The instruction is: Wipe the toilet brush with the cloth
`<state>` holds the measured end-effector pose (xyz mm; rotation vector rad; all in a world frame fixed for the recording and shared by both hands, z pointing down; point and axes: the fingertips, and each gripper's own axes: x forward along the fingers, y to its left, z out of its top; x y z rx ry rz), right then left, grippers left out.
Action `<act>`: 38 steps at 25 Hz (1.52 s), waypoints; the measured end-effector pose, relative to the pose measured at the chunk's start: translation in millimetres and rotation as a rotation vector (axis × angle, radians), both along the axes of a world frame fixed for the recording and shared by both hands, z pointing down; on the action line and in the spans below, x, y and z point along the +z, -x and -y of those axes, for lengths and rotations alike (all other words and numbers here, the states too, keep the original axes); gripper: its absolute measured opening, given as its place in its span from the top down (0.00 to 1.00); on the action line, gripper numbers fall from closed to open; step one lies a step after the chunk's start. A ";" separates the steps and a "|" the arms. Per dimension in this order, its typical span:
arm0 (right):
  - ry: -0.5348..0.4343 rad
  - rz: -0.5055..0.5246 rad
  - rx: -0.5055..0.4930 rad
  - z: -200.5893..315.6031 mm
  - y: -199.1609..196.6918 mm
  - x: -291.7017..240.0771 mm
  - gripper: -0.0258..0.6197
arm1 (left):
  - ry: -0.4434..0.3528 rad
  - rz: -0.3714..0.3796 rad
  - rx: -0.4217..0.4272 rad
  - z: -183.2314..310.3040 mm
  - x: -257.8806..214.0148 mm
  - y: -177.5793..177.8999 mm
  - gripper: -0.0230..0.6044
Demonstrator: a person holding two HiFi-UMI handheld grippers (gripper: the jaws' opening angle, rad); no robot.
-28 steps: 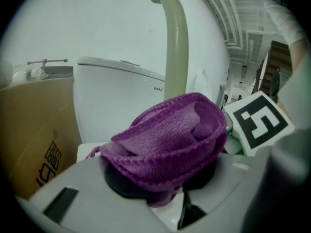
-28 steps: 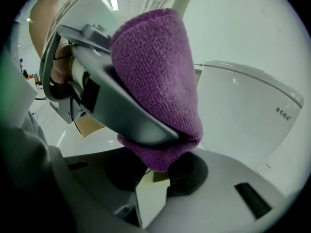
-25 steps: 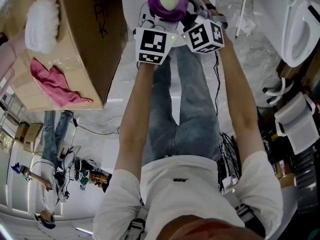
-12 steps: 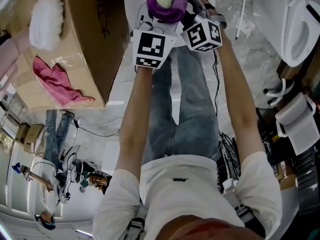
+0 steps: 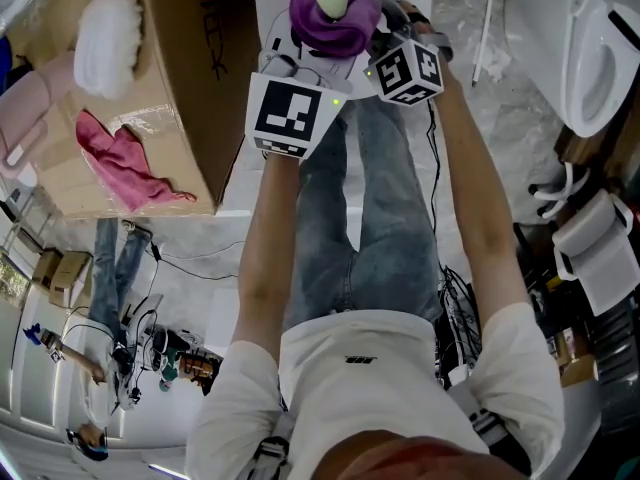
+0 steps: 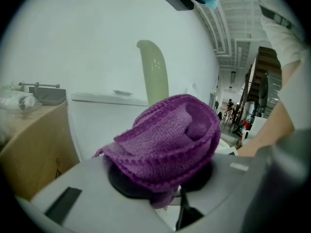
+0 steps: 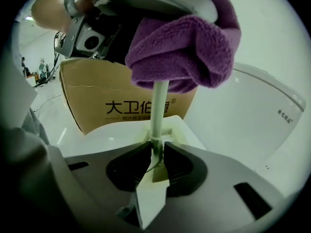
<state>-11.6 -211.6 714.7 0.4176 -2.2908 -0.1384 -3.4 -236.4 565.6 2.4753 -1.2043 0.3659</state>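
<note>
**Cloth bunched round the brush handle**

The toilet brush [image 7: 158, 108] stands upright at top centre of the head view, its thin shaft pinched in my right gripper [image 7: 156, 166]. The purple cloth [image 6: 167, 137] wraps its pale handle. My left gripper [image 6: 165, 186] has just been closing its jaws and grips that cloth. A cardboard box [image 5: 185, 88] lies upper left.

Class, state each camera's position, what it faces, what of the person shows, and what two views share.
Head view: on the head, looking down at the purple cloth; arms, shirt, jeans.
Left gripper view: on left gripper, facing the cloth its fingers have just been closing on; forearm right.
Right gripper view: on right gripper, facing brush shaft its fingers clamp; hand top left.
All three share the cloth.
</note>
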 end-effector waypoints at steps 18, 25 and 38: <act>0.006 -0.010 -0.005 -1.4 -1.7 1.7 0.84 | -0.053 -0.124 -0.024 26.1 -83.0 8.0 0.72; 0.005 -0.011 -0.008 -1.2 -2.3 1.5 0.84 | -0.092 -0.122 -0.006 33.2 -101.7 7.6 0.70; 0.000 -0.012 -0.017 -1.9 -1.3 1.5 0.84 | -0.082 -0.111 0.016 19.3 -82.6 1.4 0.76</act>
